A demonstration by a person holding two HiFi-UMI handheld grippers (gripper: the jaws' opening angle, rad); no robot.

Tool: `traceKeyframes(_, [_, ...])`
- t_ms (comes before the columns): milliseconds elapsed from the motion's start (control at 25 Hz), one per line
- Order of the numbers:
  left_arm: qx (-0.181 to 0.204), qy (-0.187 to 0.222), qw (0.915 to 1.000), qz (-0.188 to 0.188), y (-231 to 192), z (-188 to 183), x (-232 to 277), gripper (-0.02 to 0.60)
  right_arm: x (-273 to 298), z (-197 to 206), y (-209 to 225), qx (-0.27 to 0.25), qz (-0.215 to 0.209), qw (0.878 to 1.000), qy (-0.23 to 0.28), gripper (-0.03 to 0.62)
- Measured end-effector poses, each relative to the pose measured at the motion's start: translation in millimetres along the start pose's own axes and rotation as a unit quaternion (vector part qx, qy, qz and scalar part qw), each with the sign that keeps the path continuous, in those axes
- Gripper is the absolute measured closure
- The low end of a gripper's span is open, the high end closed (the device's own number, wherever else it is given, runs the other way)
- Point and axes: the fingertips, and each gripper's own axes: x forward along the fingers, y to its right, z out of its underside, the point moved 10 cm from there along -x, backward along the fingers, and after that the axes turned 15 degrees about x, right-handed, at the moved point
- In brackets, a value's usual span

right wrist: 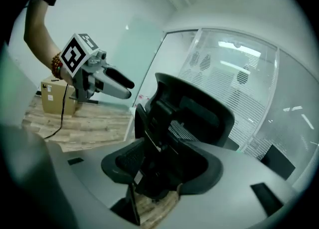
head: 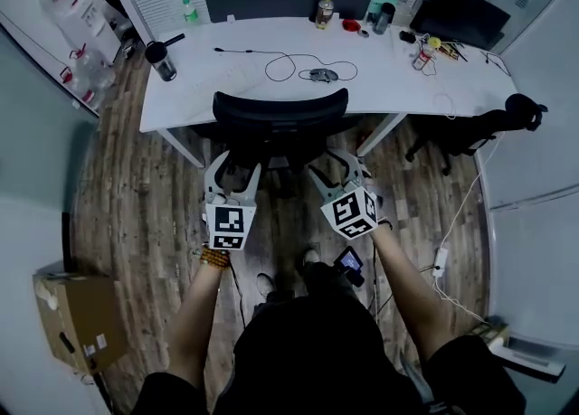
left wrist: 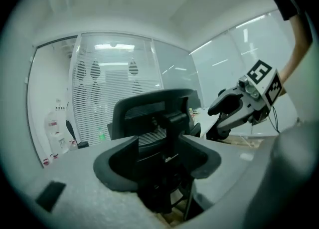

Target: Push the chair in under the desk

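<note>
As seen from the head view, a black chair (head: 280, 115) at 12 o'clock from the person, turned toward the white desk (head: 398, 74), with its back right at the near edge of the top. Seat not to be made out from above.

Just behind the chair, at 7 o'clock of its back, the left gripper (head: 234, 169); at 5 o'clock of it, the right gripper (head: 336, 169). Both pointed toward the chair, one on each side of its rear column.

Jaws of the left one standing wide apart and pressing on nothing, with the back frame of the chair showing through the gap in the left gripper view. Same for the right one: jaws wide apart, empty, chair frame in the gap beyond them. Cannot tell whether either one touches the chair.

On the desk, a black cable with a mouse (head: 318, 73) at 12 o'clock of the chair, a dark tumbler (head: 164, 61) at 10 o'clock, a yellow-capped bottle (head: 324, 11) farther off at 12 o'clock.

On the wooden floor (head: 136, 187), a cardboard box (head: 77, 318) at 8 o'clock from the person and a second black chair (head: 470, 128) at 2 o'clock.
</note>
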Motion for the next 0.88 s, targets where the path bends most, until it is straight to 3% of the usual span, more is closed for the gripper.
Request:
traceKeyframes(280, [-0.016, 0.068, 0.9975, 0.004, 22.8, -14.8, -37.3, 0.393, -23.8, -22.1, -55.3, 0.012, 0.004, 0.999, 0.045, 0.417])
traceKeyframes(480, [-0.011, 0.09, 0.9958, -0.007, 28.7, -7.8, -64.0, 0.541, -37.9, -27.1, -77.4, 0.054, 0.041, 0.995, 0.068, 0.591])
traceKeyframes(880, [-0.016, 0.105, 0.9943, 0.009, 18.9, 6.8, -84.2, 0.578, -41.3, -43.2, -104.4, 0.05, 0.061, 0.995, 0.067, 0.594])
